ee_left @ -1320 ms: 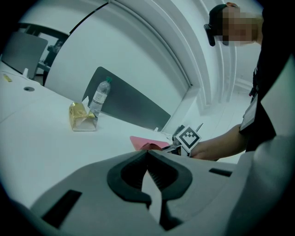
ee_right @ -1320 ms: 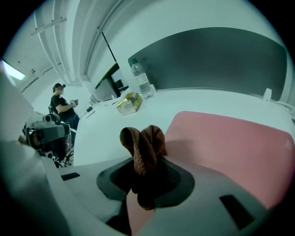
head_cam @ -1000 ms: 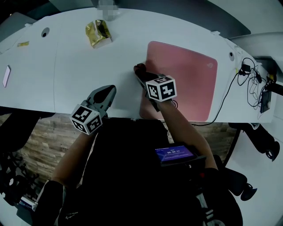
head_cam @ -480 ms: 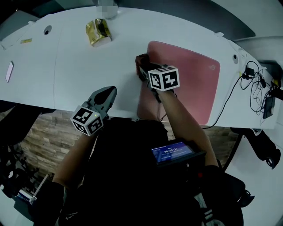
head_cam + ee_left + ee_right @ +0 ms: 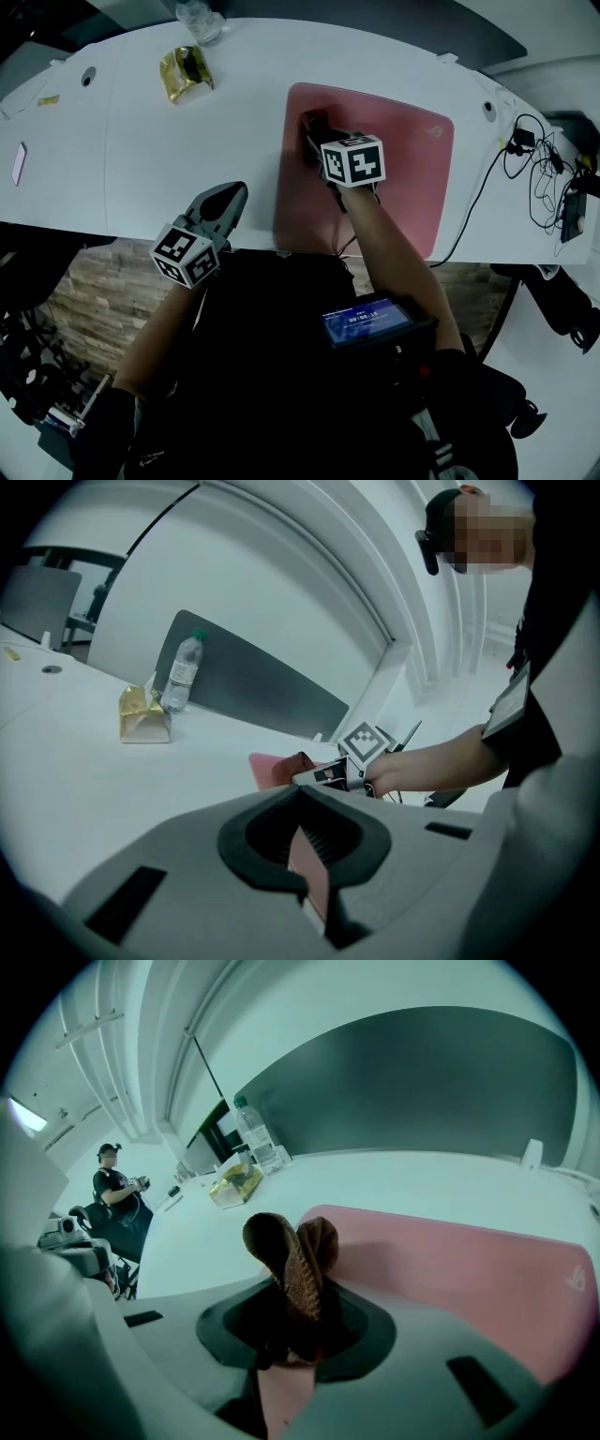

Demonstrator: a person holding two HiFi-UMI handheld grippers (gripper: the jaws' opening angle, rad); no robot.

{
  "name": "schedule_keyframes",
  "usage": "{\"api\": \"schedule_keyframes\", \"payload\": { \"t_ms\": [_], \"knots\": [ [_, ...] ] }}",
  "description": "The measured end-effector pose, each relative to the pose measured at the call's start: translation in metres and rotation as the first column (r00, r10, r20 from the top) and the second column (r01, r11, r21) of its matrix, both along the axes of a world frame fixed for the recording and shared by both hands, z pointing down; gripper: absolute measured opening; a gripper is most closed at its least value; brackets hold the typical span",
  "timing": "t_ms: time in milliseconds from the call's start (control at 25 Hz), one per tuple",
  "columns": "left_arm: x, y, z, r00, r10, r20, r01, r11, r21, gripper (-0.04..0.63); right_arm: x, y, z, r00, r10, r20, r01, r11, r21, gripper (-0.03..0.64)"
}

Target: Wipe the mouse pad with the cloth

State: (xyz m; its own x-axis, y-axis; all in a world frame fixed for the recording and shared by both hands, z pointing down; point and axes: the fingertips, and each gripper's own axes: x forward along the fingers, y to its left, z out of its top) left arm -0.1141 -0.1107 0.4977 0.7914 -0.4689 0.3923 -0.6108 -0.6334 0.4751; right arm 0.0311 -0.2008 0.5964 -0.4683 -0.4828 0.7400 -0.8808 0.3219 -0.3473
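Note:
A pink mouse pad [image 5: 403,178] lies on the white table [image 5: 141,159], reaching its near edge. My right gripper [image 5: 319,141] is shut on a brown cloth [image 5: 312,125] and holds it down on the pad's far left part. In the right gripper view the bunched cloth [image 5: 291,1255] sticks up between the jaws of the right gripper [image 5: 292,1321], with the pad [image 5: 450,1251] spread beyond it. My left gripper [image 5: 228,197] hovers over the table's near edge, left of the pad, shut and holding nothing. From the left gripper [image 5: 305,841] I see the cloth [image 5: 298,764] at the pad's corner [image 5: 265,769].
A gold packet [image 5: 185,72] and a water bottle [image 5: 199,21] stand at the table's far left. Black cables [image 5: 539,178] trail over the right end. A small pink flat item [image 5: 17,161] lies at the far left edge. A person [image 5: 117,1185] sits in the distance.
My right gripper has carried the cloth from just off the pad's left edge onto the pad, away from me. The left gripper has stayed where it was.

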Motion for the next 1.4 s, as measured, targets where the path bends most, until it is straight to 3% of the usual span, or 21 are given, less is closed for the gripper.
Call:
{"api": "schedule_keyframes", "payload": {
  "t_ms": [840, 1400],
  "knots": [
    [0.091, 0.019, -0.004, 0.998, 0.06, 0.02, -0.06, 0.998, 0.022, 0.009, 0.136, 0.031, 0.001, 0.991, 0.124, -0.047, -0.124, 0.992, 0.011, 0.117],
    [0.149, 0.028, -0.001, 0.992, 0.125, 0.025, -0.126, 0.992, 0.023, 0.009, 0.23, 0.053, 0.003, 0.967, 0.245, -0.07, -0.244, 0.97, 0.024, 0.117]
  ]
}}
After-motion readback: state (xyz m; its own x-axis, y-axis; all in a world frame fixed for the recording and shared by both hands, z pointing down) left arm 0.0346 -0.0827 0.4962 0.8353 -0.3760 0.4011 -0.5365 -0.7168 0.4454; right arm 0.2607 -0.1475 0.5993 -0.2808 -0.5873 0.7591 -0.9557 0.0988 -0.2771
